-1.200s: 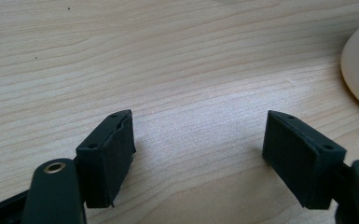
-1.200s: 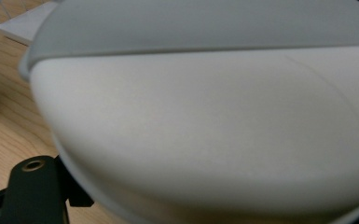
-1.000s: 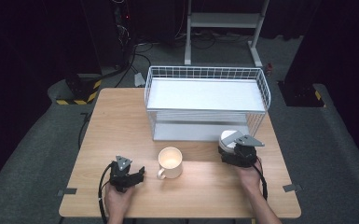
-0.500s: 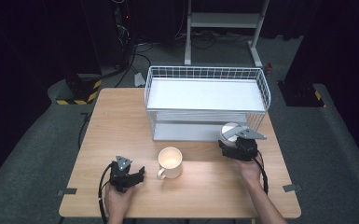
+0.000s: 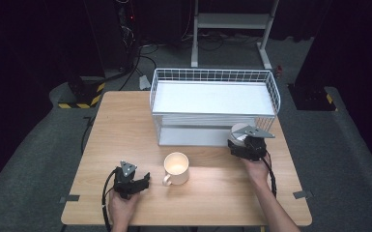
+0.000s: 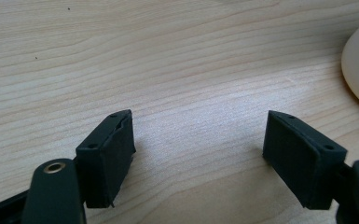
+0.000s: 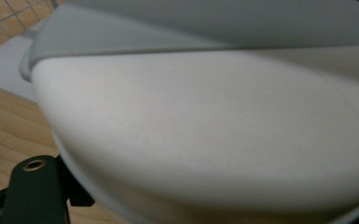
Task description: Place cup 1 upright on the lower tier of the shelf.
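A white bowl [image 5: 242, 132] is held in the right gripper [image 5: 246, 146] at the lower shelf of the wire rack [image 5: 212, 77], at about four o'clock on the counter [image 5: 125, 125], while the left gripper [image 5: 136, 182] is kept wide open and empty at nine o'clock of the mug [image 5: 177, 167].

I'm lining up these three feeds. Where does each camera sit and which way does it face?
High view: above the person's side, facing forward and down on the table, wire rack, mug; forearms and both tongs show.
Left gripper view: on the left tongs, facing the tabletop; open jaws.
Right gripper view: on the right tongs, against a white bowl.
Shared: mug, bowl.
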A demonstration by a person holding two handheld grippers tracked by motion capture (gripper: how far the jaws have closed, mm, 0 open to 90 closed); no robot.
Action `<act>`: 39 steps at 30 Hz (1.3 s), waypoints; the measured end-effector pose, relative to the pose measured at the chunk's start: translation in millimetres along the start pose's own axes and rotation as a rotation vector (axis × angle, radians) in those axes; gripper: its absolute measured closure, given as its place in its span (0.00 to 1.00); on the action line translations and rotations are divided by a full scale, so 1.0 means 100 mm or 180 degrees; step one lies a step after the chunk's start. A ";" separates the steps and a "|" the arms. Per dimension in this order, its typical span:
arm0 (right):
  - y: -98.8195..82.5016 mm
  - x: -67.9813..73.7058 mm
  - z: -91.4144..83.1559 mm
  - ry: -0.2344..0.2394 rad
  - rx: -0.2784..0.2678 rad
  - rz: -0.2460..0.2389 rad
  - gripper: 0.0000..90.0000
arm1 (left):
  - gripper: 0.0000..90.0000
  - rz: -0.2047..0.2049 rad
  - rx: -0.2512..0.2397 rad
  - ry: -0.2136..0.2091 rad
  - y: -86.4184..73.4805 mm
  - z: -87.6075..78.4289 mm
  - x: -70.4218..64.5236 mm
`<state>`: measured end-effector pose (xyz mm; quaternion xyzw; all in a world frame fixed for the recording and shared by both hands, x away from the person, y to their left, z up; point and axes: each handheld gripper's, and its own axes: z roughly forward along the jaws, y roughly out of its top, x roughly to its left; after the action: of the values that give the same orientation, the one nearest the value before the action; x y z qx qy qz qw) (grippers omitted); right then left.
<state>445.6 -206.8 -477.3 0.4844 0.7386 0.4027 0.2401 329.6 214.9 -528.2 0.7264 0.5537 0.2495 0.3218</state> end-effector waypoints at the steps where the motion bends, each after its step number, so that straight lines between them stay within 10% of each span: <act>1: 0.00 -0.01 0.01 -0.0019 -0.0005 0.0011 0.21 | 0.28 -0.0001 -0.0001 0.0001 0.00 0.00 0.00; 39: 0.08 -0.04 0.20 -0.0114 -0.0084 -0.0065 0.21 | 0.28 0.0000 -0.0001 0.0002 0.00 0.00 0.00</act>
<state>466.0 -201.4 -482.2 0.4808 0.7337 0.4012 0.2637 329.5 214.7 -528.3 0.7263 0.5537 0.2498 0.3217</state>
